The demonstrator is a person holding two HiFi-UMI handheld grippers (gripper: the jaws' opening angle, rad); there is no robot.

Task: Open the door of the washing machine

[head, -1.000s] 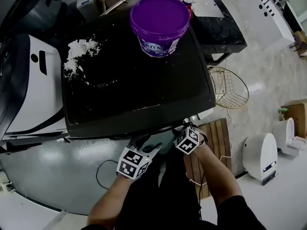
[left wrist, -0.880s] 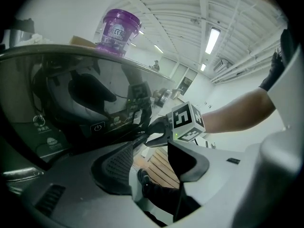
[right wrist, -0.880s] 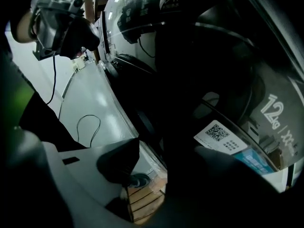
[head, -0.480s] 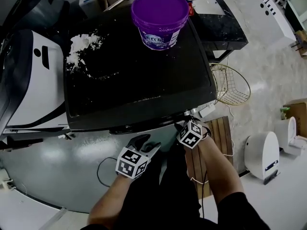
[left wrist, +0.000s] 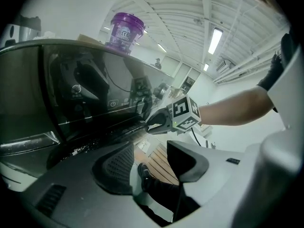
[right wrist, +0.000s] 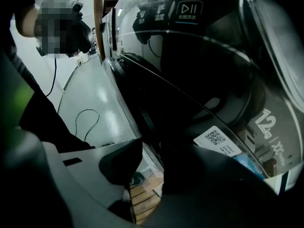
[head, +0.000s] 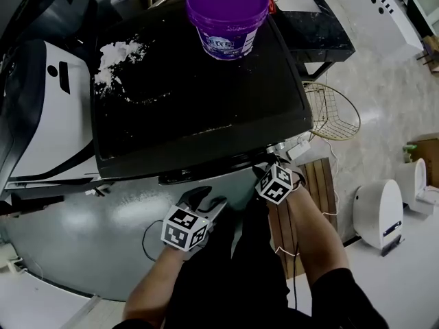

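Grasping is the step in hand. The right gripper sits at the near right corner of the washing machine, just under the lip of its black top, and its jaws have just been closing. The dark rim of the door runs down between them and they look pinched on it, with a slit of wooden slats showing below the grip. In that gloom the contact is a judgement, not a certainty. The door is the curved dark glass on the machine's front face, not yet swung out.

The left gripper hovers just to the left, in front of the machine and apart from it, its jaws apart with nothing between them. A purple bucket stands at the far edge of the top, with spilled white powder at the far left.

The next move probably calls for a firm hold and a pull toward the person, swinging the door out on its hinge, while the left gripper keeps clear of that arc.
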